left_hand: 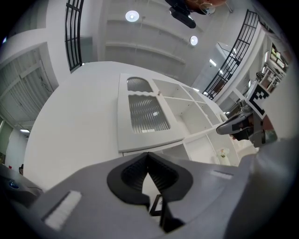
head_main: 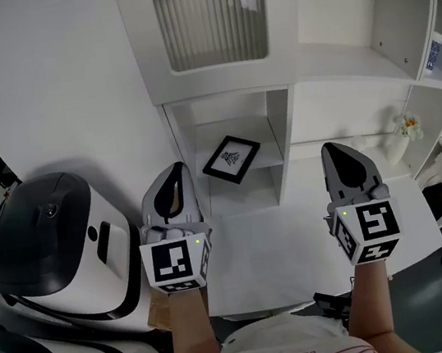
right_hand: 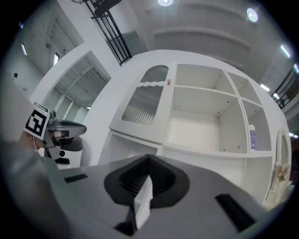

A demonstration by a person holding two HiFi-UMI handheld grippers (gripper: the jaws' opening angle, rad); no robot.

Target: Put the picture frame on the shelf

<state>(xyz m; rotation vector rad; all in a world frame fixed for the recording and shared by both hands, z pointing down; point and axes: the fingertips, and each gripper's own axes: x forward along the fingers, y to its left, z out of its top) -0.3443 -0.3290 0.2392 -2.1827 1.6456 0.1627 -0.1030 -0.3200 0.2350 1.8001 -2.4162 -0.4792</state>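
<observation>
Currently I see a white surface (head_main: 298, 242) directly in front of a tall white shelf unit (head_main: 337, 70), which backs onto a curved white wall. Round ceiling lights (left_hand: 131, 16) and black railings (left_hand: 72, 28) appear overhead in the gripper views. A white machine with a black top (head_main: 48, 240) stands on the floor just left of the surface.

Shelf unit contents:
- Upper left: a closed ribbed-glass door (head_main: 210, 15). I cannot see what is behind it.
- Lower compartment under that door: the picture frame (head_main: 232, 159), black-edged, lies flat on the board with one corner turned toward me. Nothing touches it.
- Right-hand compartments: a white bottle with a blue label (right_hand: 252, 137) stands on an upper board. A small bunch of flowers (head_main: 409, 129) sits lower, at the unit's right edge.
- The remaining open compartments show only white boards.

Gripper status:
- Left gripper (head_main: 177, 174): held over the surface's left edge, left of the frame's compartment. Its jaws are closed tip to tip with nothing gripped. The frame shows only through the slit below the tips.
- Right gripper (head_main: 332, 152): held over the surface to the right, well apart from the frame. Its jaws are fully closed and grip nothing.
</observation>
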